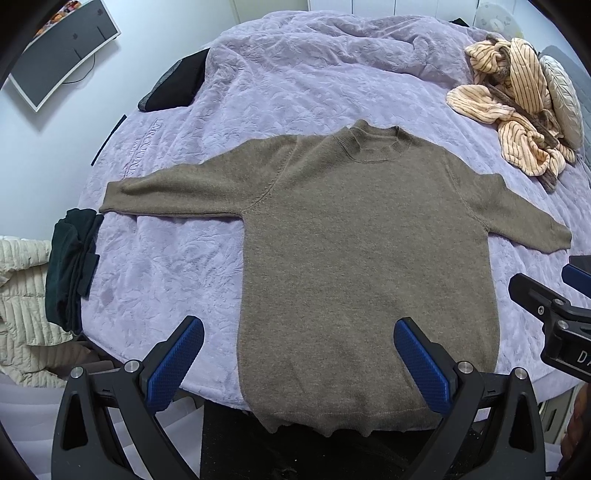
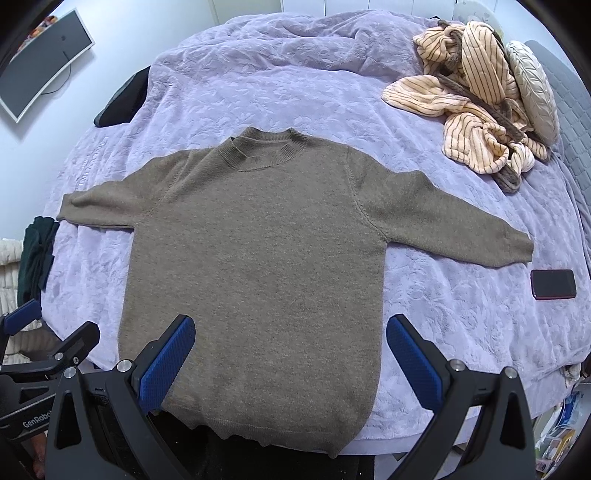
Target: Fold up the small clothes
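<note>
1. Brown sweater [image 1: 354, 258] spread flat on lavender bedspread [image 1: 295, 74], collar at 12 o'clock, hem at 6 overhanging the edge.
2. Left gripper [image 1: 299, 363] and right gripper [image 2: 290, 360] both spread wide, empty, above the hem.
3. Best to pinch a sleeve cuff and fold inward, keeping the knit smooth.
4. No containers visible; striped garment [image 2: 476, 96] heaped at 2 o'clock; phone [image 2: 553, 283] at 3.

You face a bed [image 1: 295, 81] in lilac quilted cover, curved monitor [image 1: 62, 48] upper left, pale wall [image 1: 155, 33] behind.
</note>
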{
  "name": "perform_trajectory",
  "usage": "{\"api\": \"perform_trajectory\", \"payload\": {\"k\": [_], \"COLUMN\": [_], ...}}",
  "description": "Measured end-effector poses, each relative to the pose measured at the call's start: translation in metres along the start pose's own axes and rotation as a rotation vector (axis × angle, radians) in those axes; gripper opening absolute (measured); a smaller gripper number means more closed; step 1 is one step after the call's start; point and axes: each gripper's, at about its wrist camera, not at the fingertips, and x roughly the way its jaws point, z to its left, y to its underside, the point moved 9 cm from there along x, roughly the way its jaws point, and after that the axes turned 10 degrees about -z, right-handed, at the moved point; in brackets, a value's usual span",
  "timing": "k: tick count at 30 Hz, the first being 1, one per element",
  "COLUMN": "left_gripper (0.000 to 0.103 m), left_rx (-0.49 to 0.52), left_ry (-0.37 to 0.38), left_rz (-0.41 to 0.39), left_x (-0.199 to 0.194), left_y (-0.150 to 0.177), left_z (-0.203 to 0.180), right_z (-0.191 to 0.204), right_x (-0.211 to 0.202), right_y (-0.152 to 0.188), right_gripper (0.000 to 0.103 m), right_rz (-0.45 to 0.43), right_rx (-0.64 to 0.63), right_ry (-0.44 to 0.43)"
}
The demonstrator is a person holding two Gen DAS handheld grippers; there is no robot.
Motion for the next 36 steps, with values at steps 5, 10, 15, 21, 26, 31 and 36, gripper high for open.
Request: {"api": "perform_trajectory", "payload": {"k": [5,10,15,21,26,31,36], "left_gripper": [0.103,0.103,0.103,0.103,0.103,0.103,0.103], "left_rx": [-0.014,0.016,0.066,0.147,0.163,0.112,0.007], "left_ry": [-0.016,-0.013,0.04,0.119,0.177,0.203,0.213], "left_rz": [-0.001,-0.006,-0.001,0.003,0.021,0.028,0.025], "left_x": [-0.002,-0.001,0.007,0.018,0.035,0.052,0.078], "left_y": [-0.005,-0.012,-0.016,-0.025,-0.032,-0.042,-0.057], "left_z": [0.011,0.017,0.012,0.008,0.018,0.049,0.102], "right_z": [0.002,0.004,0.009,0.019,0.032,0.053,0.088], "right_x": [0.004,0.007,0.01,0.016,0.025,0.038,0.051], "right_y": [0.0,-0.002,-0.005,-0.01,-0.014,-0.019,-0.03], "right_gripper": [0.103,0.103,0.103,0.103,0.103,0.103,0.103], "right_rz": [0.002,0.0,-0.001,0.014,0.031,0.056,0.068], "right_rx": [0.009,0.034,0.061,0.106,0.137,0.133,0.091], "right_ry": [-0.007,-0.004,0.022,0.073,0.1,0.114,0.104]}}
